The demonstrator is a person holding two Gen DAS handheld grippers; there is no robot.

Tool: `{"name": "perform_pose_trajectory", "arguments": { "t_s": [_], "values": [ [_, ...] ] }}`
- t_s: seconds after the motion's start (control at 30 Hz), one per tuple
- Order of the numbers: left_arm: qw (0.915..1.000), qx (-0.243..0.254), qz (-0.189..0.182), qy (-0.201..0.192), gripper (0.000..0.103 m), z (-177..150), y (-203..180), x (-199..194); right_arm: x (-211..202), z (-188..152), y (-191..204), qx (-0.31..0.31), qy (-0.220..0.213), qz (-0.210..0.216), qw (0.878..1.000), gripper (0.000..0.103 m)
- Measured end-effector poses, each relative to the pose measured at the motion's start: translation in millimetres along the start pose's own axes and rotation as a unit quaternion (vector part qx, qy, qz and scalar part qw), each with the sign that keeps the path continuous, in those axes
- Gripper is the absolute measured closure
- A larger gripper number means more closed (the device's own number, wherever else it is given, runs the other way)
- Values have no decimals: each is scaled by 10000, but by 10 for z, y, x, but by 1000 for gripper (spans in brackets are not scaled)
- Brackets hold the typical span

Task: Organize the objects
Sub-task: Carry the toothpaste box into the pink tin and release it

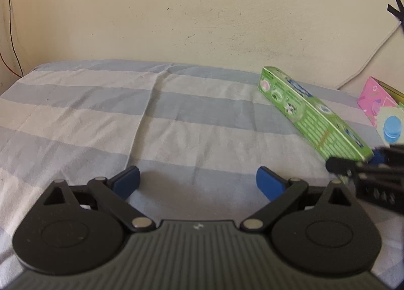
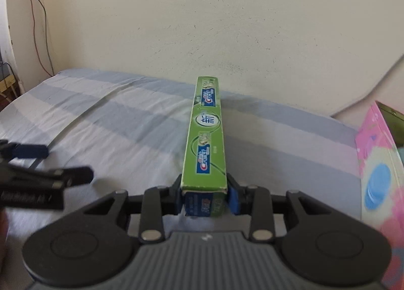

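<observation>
Right tool [image 2: 205, 195] is clamped on the near end of the green toothpaste box [image 2: 205, 138] over the striped bed [image 2: 101, 126], left tool [image 1: 198, 181] apart and empty; pickup step in hand, next likely carrying it toward the pink box [image 2: 378, 163].

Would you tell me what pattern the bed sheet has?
The bed sheet has broad pale blue and white stripes, clearest in the left wrist view.

Green toothpaste box [image 2: 205, 136] with blue-and-red logo; bed sheet [image 1: 151, 113] striped pale blue and white; pink box [image 2: 378, 163], perhaps with blue circle; cream wall [image 1: 202, 12].
</observation>
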State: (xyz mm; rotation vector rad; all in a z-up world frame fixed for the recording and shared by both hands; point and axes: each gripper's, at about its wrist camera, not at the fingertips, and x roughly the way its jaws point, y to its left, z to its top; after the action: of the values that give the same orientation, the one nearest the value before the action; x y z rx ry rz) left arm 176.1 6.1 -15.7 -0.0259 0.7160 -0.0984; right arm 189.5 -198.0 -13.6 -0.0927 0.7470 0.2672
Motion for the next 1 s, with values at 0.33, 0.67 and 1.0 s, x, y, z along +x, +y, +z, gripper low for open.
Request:
{"name": "perform_pose_trajectory", "arguments": {
  "t_s": [0.33, 0.67, 1.0],
  "values": [
    [9663, 545, -2454, 560, 0, -283, -647, -405, -1192, -1077, 35, 529, -307, 124, 9980, 71],
    [9439, -519, -3064, 1120, 0, -365, -778, -545, -1332, -1326, -446, 2354, -395, 1360, 9615, 72],
    [9610, 98, -2453, 1272, 39, -395, -1359, -566, -1364, -1496, -629, 2717, -571, 2035, 9389, 72]
  ]
}}
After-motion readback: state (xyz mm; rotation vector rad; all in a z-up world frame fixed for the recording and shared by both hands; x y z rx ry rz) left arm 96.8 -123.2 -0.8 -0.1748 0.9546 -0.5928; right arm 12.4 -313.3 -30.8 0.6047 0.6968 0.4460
